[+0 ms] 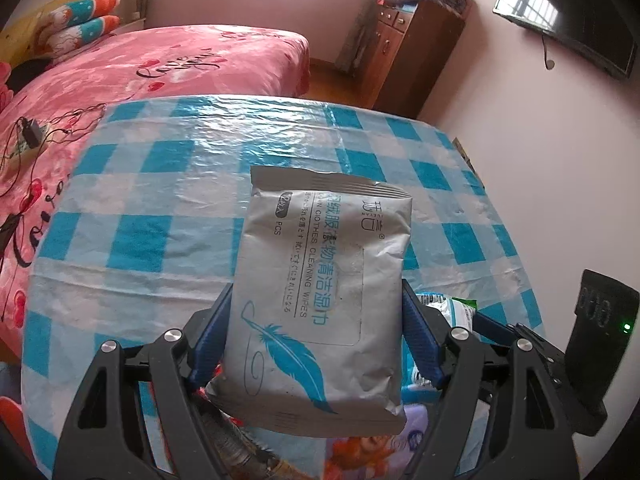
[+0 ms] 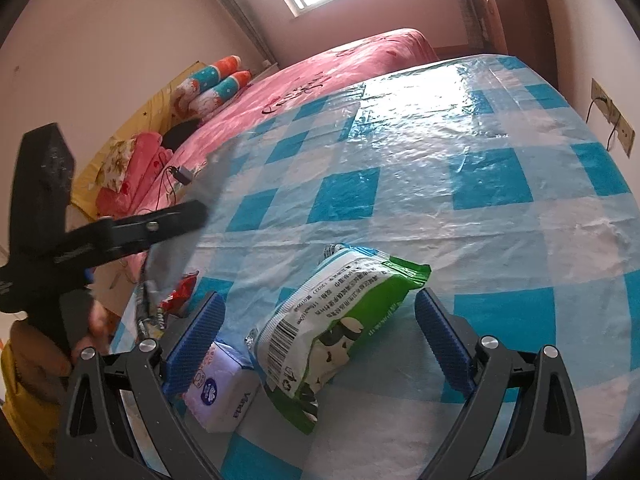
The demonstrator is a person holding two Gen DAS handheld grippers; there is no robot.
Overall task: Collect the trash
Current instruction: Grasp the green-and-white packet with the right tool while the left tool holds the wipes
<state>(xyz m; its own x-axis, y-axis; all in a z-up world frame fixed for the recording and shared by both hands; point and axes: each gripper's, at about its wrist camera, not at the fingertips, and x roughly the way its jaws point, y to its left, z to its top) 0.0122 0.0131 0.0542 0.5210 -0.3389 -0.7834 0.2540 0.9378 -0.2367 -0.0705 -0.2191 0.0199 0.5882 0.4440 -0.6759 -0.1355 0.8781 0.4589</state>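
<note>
Nearest the left wrist camera, a grey pack of cleaning wipes [image 1: 320, 300] stands between the blue pads [image 1: 420, 340] of the left gripper [image 1: 316, 336], which press on its two long edges; its long axis runs from six o'clock up toward twelve, along the fingers, and it looks lifted clear of the checked bench [image 1: 160, 200]. So the left jaws stand fairly wide, but they are clamped on the broad pack rather than free. In the right wrist view, the right gripper [image 2: 316, 340] has its jaws wide apart and gripping nothing: a green and white packet [image 2: 332, 320] lies on the bench between the pads, closer to the left pad, with clear space beside the right pad. Its long axis runs slantwise from about seven o'clock to one o'clock, roughly along the fingers, so a straight closing would likely catch it across its narrow width. A small white tissue pack [image 2: 224, 384] lies at about eight o'clock, just beside the green packet and partly under the left pad [image 2: 192, 344], and could get caught in the same squeeze. The right hand is plainly the nearer one to the green packet. More wrappers [image 2: 168, 308] lie at nine o'clock near the bench edge, below the left gripper's blurred finger.
</note>
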